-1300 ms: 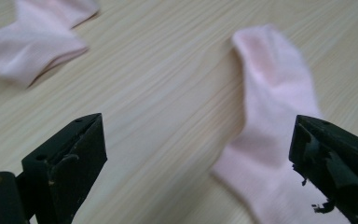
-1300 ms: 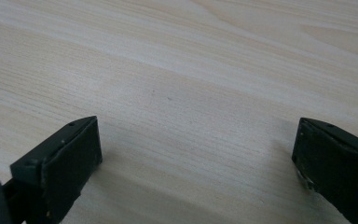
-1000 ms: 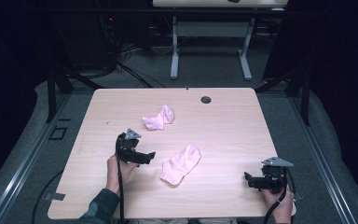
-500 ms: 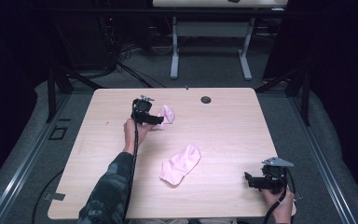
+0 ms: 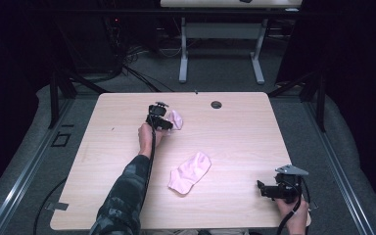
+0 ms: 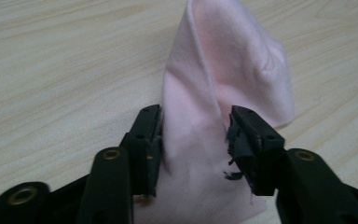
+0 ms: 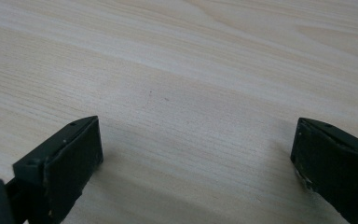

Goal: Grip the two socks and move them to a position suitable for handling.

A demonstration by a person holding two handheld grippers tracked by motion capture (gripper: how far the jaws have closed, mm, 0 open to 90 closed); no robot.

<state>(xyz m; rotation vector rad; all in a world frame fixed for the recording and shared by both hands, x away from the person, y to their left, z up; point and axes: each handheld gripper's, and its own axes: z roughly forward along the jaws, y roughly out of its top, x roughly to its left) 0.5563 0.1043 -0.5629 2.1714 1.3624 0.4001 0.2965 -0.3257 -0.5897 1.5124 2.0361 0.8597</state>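
Nearest us, at the counter's (image 5: 103,161) front right corner, we note the right hand-held gripper (image 5: 265,188) resting low on the wood, held by the person's right hand (image 5: 293,215), with its grey three-cornered plate on top. In the right gripper view its jaws stand spread wide apart with bare light woodgrain between them.

Further in, near the middle of the counter, we record a pink sock (image 5: 190,172) lying flat and on a diagonal, well apart from both grippers.

Beyond that, a camouflage-patterned sleeve (image 5: 122,196) reaches from the front edge toward the far half of the counter, where the left hand (image 5: 147,138) holds the left hand-held gripper (image 5: 169,126). A second pink sock (image 5: 176,119) lies just to its right, in contact with its tip. In the left gripper view, this sock (image 6: 223,93) is lifted into a fold, and the two jaws are pinching it, one on each side of the fabric.

At the far edge we see a round dark grommet hole (image 5: 216,104).
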